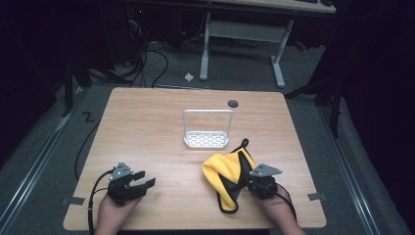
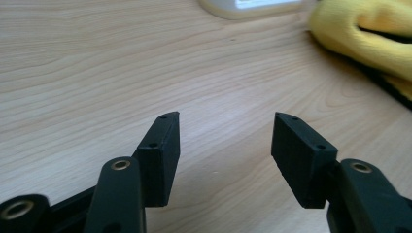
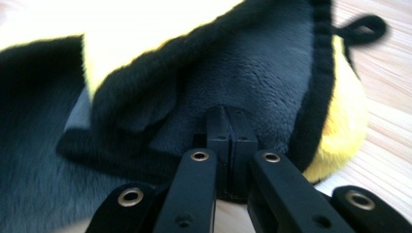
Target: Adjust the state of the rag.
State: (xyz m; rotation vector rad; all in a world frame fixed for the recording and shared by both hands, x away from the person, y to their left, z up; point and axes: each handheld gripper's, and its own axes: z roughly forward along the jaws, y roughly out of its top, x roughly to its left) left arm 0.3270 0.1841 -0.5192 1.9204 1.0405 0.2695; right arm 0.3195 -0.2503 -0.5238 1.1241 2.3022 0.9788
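A yellow cloth with a black underside and black trim (image 1: 221, 169) lies bunched at the table's front right, its hanging loop pointing away from me. My right gripper (image 1: 246, 182) reaches into it from the right. In the right gripper view the jaws are shut together (image 3: 227, 115), their tips pinching the black plush side of the cloth (image 3: 262, 63). My left gripper (image 1: 145, 178) is low over bare wood at the front left, well apart from the cloth. It stands open (image 2: 227, 119) with nothing between its pads, and the yellow cloth (image 2: 359, 24) lies off to its upper right.
A small white rack with a tall loop handle (image 1: 206, 139) stands mid-table just beyond the cloth; its base edge (image 2: 252, 7) is in the left gripper view too. The wooden table (image 1: 147, 122) has a dark round hole (image 1: 233, 103) near its far edge.
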